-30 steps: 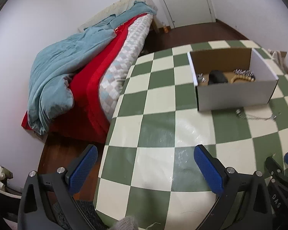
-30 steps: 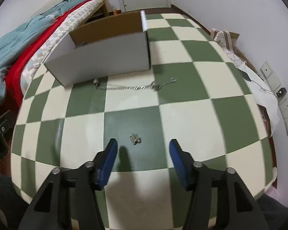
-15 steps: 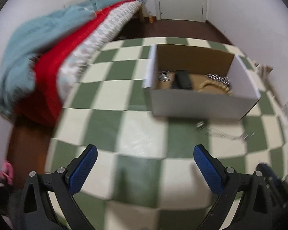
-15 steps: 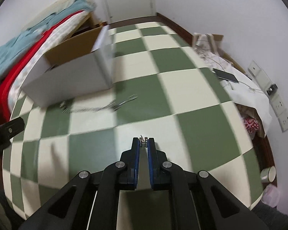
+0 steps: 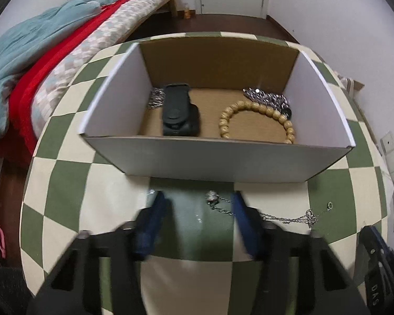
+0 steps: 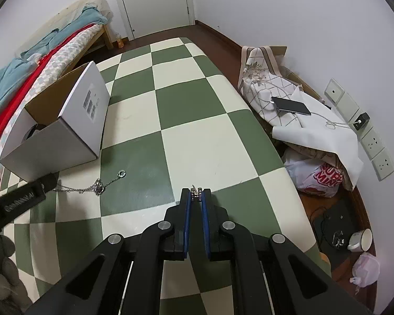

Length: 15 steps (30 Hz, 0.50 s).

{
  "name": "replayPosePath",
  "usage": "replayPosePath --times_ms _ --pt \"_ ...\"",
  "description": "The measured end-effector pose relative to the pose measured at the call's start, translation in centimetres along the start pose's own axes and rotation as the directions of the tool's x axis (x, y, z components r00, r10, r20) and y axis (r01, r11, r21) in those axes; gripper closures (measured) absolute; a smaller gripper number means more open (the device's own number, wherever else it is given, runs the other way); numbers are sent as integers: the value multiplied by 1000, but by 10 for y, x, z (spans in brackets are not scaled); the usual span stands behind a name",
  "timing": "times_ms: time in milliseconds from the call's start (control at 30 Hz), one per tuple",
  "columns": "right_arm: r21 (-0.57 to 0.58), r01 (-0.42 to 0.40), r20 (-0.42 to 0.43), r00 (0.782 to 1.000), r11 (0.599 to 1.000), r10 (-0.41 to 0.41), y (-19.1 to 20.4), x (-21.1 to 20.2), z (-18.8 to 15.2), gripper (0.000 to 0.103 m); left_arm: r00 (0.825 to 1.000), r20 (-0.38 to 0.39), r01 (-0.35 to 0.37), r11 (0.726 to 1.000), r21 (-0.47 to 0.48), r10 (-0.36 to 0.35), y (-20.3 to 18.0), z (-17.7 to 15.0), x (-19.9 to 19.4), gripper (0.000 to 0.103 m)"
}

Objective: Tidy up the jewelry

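**Right tongs pinching an earring, chain waiting under the left**

Right, my right tongs (image 6: pixel 196 193) are pressed together on a tiny silver earring (image 6: pixel 196 190), low centre of the right wrist view, held above the checkered bench (image 6: pixel 202 144). It's a featherweight, hard little thing, slick metal, and only the very pad tips have it, so I judge any twist could flick it out. Best held exactly where it is, across its flat sides.

Over on the left wrist view, the left tongs (image 5: pixel 197 204) are spread, blurred, low in the frame just in front of the white box (image 5: pixel 197 160). The silver chain (image 5: pixel 289 216) lies on the bench, running from lower centre to lower right; its round end piece (image 5: pixel 212 197) sits between the two pads, nearer the right one, and the chain passes behind that right pad. I can't tell whether it's touching.

That chain will handle limp and light, it'll slither and trail. I'd take it near the round end piece or at the clustered knot toward the right.

Inside the box, upper centre: a wooden bead bracelet (image 5: pixel 257 116), a dark case (image 5: pixel 180 114), more silver pieces at the back. From the right wrist view the box sits at the left edge, well apart from the earring.
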State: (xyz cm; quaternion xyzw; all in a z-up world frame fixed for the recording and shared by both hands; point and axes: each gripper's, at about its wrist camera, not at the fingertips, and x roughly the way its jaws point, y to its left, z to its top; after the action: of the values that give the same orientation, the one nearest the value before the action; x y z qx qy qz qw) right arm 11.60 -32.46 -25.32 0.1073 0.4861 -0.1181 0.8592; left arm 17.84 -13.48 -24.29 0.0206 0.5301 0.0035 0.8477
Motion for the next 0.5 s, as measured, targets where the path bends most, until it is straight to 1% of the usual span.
replayPosePath --times_ms 33,67,100,200,333,400,500 --pt "2 -1 0 1000 1000 1 0 0 1 94 1000 11 6 1000 4 -6 -2 0 0 71" --pt "2 -1 -1 1000 1000 1 0 0 1 94 1000 17 8 1000 10 -8 -2 1 0 80" --pt "2 -2 0 1000 1000 2 0 0 1 94 1000 22 15 1000 24 -15 -4 1 0 96" --pt "-1 -5 6 1000 1000 5 1 -4 2 94 999 27 19 999 46 -21 -8 -2 -5 96" --pt "4 -22 24 999 1000 22 1 -16 4 94 998 44 32 998 49 -34 1 -7 -17 96" --pt "2 -34 35 999 999 34 2 -24 6 94 997 60 46 998 49 -49 8 -10 -28 96" --pt "-1 -62 51 997 998 62 4 -38 11 94 995 83 49 996 72 -55 16 -14 -46 96"
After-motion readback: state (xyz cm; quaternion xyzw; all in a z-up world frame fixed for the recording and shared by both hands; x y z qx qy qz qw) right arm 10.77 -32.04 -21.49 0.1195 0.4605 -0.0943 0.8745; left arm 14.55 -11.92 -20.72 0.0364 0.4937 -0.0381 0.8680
